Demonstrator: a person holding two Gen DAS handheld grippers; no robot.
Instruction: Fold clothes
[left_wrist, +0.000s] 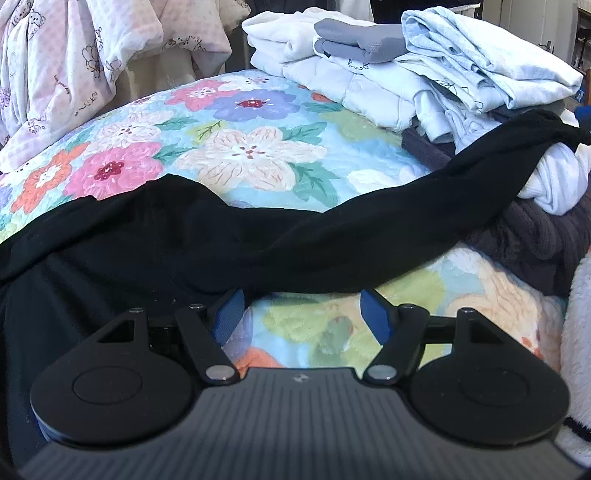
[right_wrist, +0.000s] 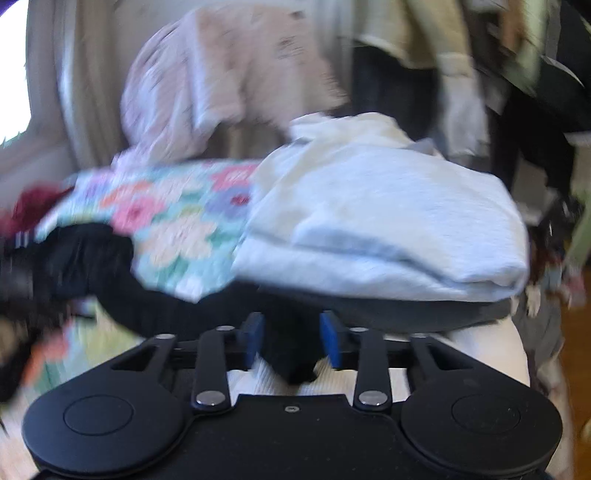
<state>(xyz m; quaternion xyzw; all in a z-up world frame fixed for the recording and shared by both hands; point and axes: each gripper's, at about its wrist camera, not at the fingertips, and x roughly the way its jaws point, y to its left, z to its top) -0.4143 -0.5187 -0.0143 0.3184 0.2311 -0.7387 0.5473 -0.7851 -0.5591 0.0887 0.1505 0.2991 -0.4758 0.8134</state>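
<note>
Your left gripper (left_wrist: 302, 314): level, low over floral bedspread (left_wrist: 236, 147), jaws spread, nothing between blue pads (left_wrist: 376, 317). Black garment (left_wrist: 221, 236) stretched across bed at 12 o'clock, just beyond fingertips. Your right gripper (right_wrist: 291, 341): clenched on black garment fold; view blurred. Folded clothes stack (left_wrist: 406, 66) at 1 o'clock.

The whole right wrist picture is smeared and fuzzy. There, the black cloth (right_wrist: 291, 354) sits between the blue tips of the right claw (right_wrist: 291, 339), but the blur hides whether they pinch it. In the left wrist picture, the black cloth (left_wrist: 229, 236) runs off the left edge. It covers part of the flowery blanket (left_wrist: 236, 147) across the middle. The pink checked bedding (left_wrist: 74, 55) is cut off at the upper left.
</note>
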